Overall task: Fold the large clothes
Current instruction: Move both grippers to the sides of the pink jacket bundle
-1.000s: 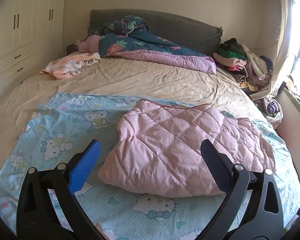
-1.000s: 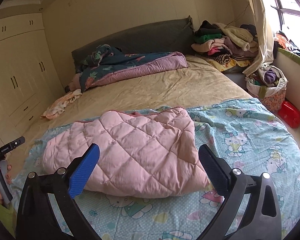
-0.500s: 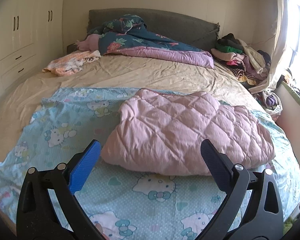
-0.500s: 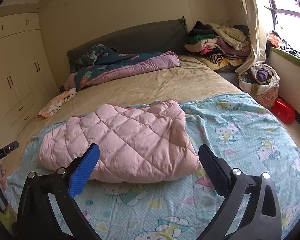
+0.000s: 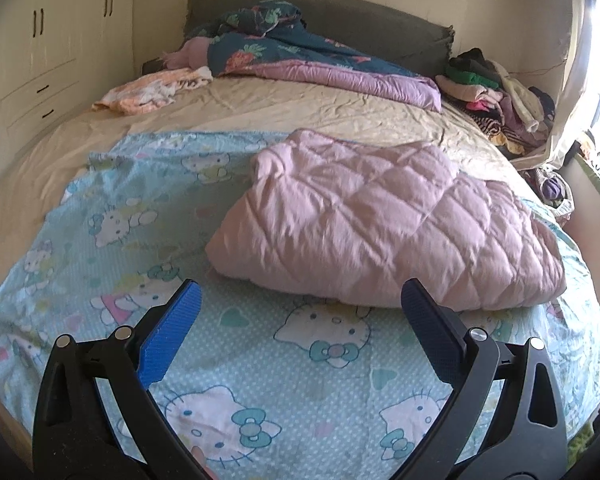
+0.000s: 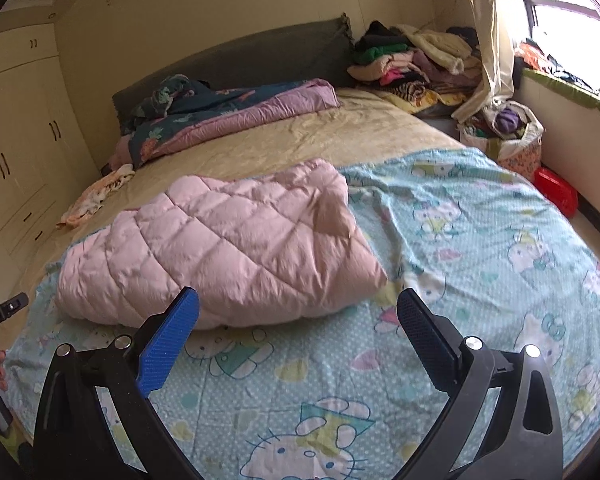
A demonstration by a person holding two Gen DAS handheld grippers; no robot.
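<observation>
The left gripper [image 5: 298,300] hangs over the near end of the bed, jaws spread wide and holding nothing. Ahead of it a folded pink quilted jacket [image 5: 384,224] (puffy, diamond-stitched) lies on the blue cartoon-cat sheet [image 5: 148,216]. The right gripper [image 6: 298,300] gapes wide too, empty, just short of the jacket's near edge.

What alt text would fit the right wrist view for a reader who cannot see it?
The open right gripper hovers empty over a folded pink quilted jacket lying on a light-blue cartoon-cat sheet spread across a bed. Behind it are a rumpled floral duvet and a clothes pile near the window.
</observation>
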